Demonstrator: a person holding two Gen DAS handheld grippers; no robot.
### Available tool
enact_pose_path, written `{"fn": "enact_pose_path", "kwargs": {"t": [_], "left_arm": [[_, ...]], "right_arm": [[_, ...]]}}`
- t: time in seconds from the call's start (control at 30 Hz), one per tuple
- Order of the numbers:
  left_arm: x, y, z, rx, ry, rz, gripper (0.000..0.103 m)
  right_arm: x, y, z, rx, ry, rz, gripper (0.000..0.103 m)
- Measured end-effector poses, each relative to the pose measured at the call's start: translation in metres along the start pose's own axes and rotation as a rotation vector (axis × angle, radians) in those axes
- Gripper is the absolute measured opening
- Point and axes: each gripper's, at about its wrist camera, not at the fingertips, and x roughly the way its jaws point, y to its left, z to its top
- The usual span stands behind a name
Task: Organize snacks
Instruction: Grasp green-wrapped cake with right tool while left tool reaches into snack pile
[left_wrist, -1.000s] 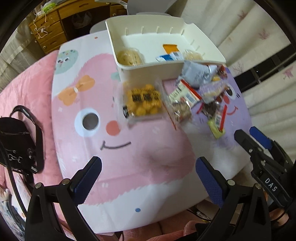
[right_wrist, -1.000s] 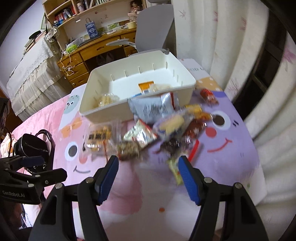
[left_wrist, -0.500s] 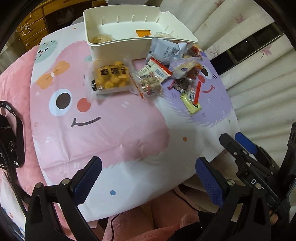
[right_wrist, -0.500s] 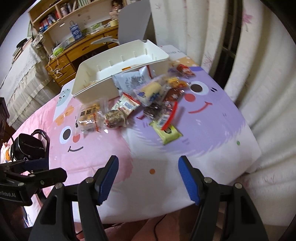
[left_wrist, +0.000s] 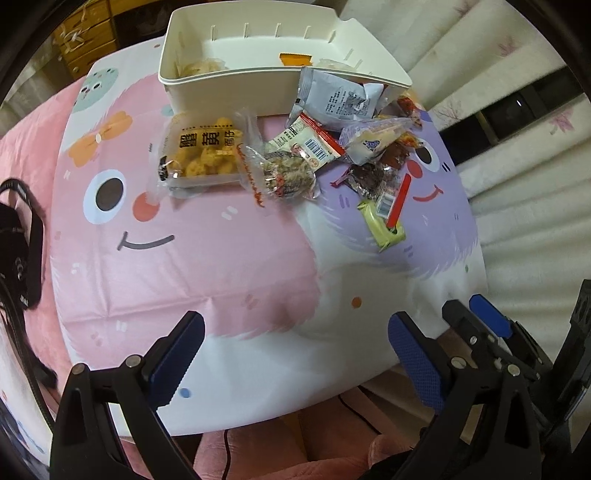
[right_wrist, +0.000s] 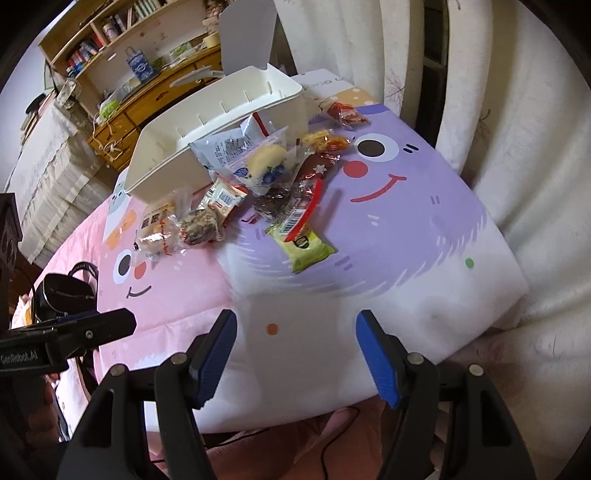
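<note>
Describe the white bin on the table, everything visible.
The white bin is an open-topped rectangular box, plastic by its look, with slotted ribs along the inner walls and a notched far rim. It stands upright at the table's far end. A few snacks lie inside. A silver packet leans against its near wall.

soft, even indoor light falls on the tablecloth (left_wrist: 229, 258) with only faint shadows, both fisheye views bend hard and darken to black at the corners, and slight motion blur softens the snack pile (right_wrist: 258, 177) and the white bin (left_wrist: 280, 62).
</note>
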Motion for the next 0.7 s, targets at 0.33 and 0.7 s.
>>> {"fn": "enact_pose_path", "kwargs": {"t": [0.33, 0.7], "left_arm": [[0.030, -0.029, 0.025, -0.173, -0.010, 0.024, 0.098], [0.058, -0.042, 0.060, -0.367, -0.010, 0.037, 0.097]], "right_arm": [[0.027, -0.011, 0.034, -0.327, 0.033, 0.110, 0.067], [0.067, -0.027, 0.049, -0.535, 0.030, 0.226, 0.067]]}}
